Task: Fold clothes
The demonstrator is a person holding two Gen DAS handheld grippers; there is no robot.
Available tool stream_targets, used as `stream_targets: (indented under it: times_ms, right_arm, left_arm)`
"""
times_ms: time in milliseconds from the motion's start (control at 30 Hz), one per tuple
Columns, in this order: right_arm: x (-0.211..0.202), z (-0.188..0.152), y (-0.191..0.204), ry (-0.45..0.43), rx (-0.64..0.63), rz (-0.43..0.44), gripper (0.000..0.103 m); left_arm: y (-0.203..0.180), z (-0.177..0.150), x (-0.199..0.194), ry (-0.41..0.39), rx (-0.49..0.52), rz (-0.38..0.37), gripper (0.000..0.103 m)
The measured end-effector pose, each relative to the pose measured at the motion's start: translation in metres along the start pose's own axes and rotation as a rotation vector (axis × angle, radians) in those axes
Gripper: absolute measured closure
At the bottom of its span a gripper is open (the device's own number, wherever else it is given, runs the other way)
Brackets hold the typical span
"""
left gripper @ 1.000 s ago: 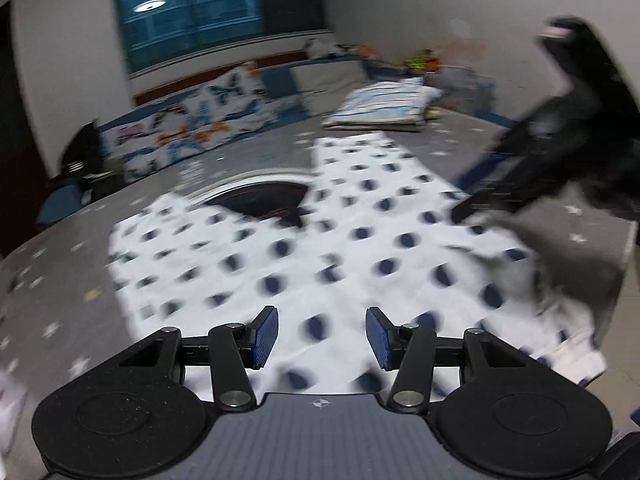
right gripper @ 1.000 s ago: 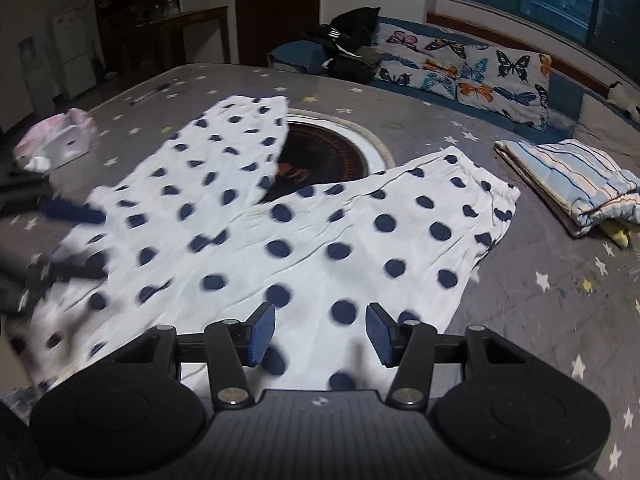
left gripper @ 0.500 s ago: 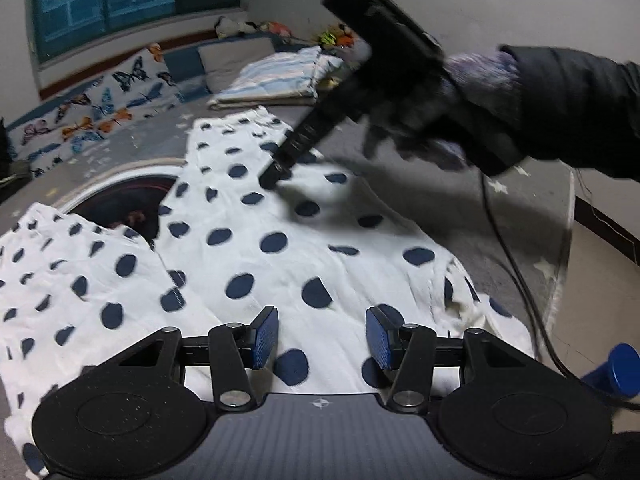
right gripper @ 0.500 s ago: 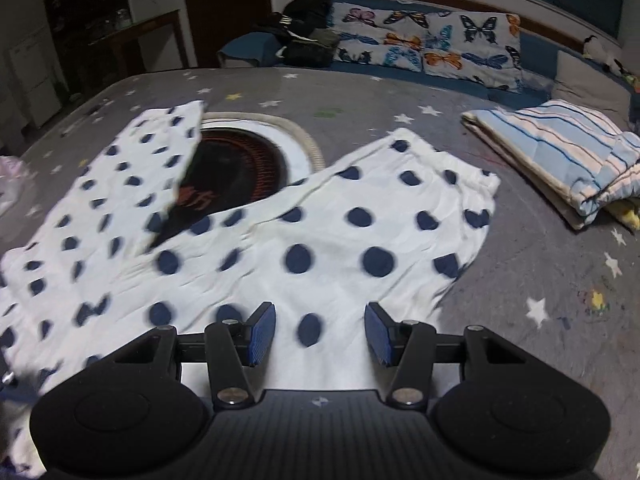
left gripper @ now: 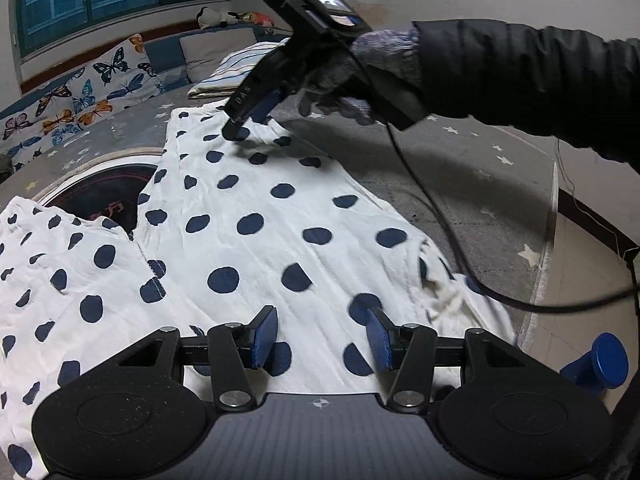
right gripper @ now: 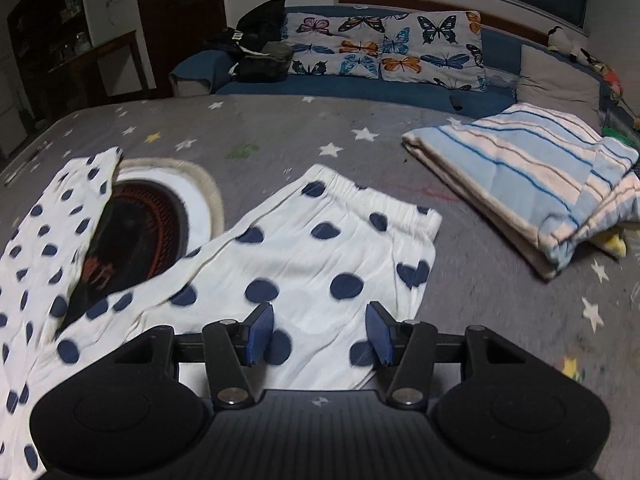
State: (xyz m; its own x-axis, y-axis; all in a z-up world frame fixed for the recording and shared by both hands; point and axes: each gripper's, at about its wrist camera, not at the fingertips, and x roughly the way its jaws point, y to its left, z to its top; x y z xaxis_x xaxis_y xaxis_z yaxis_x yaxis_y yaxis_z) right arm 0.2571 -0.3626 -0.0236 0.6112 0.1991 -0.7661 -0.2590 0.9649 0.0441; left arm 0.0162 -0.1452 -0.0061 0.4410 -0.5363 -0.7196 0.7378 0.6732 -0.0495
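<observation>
Polka-dot trousers (left gripper: 256, 216) are lying spread flat on the grey star-print mat (right gripper: 280, 132) right under both my tongs, legs splayed apart with a round dark inset in the mat (right gripper: 136, 236) showing between them. I am holding my left tongs (left gripper: 320, 340) wide open over the cloth near its crumpled near-right corner, gripping nothing. I am hovering my right tongs (right gripper: 318, 334) just above the far leg, short of its elastic hem (right gripper: 372, 200), jaws equally wide and empty. In the left view the right tongs are dipping their tips toward that far leg's end. Judging by the pose, I am lining up to grasp fabric for a fold, most likely bringing one leg across onto the other; whether any fold has been made I cannot tell, since the garment is lying single-layer and open. Pinching calls for lowering onto an edge, not the middle of the panel, so the cloth lifts cleanly. Ahead and to the right of my right tongs a folded striped blanket (right gripper: 532, 184) is sitting well apart from the hem, leaving bare mat for swinging. The trailing cable (left gripper: 440, 216) is crossing beside the cloth and could snag.
</observation>
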Motion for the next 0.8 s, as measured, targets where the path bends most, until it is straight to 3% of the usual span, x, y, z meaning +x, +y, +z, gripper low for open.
stream_targets:
  times_ms: [267, 433, 533, 800]
  right_arm:
    - [0.007, 0.016, -0.018, 0.0, 0.023, -0.051, 0.052]
    - [-0.021, 0.017, -0.023, -0.028, 0.013, -0.072, 0.051]
    - [-0.04, 0.013, -0.024, -0.043, 0.004, -0.084, 0.051]
    - [-0.06, -0.006, -0.031, -0.033, 0.02, -0.106, 0.051]
  left_arm:
    - [-0.001, 0.0, 0.0, 0.005, -0.002, -0.004, 0.046]
    - [-0.006, 0.002, -0.001, 0.009, -0.002, 0.019, 0.045]
    - [-0.014, 0.005, -0.007, -0.01, -0.003, 0.02, 0.039]
    - [-0.055, 0.006, -0.015, -0.035, 0.036, -0.044, 0.037]
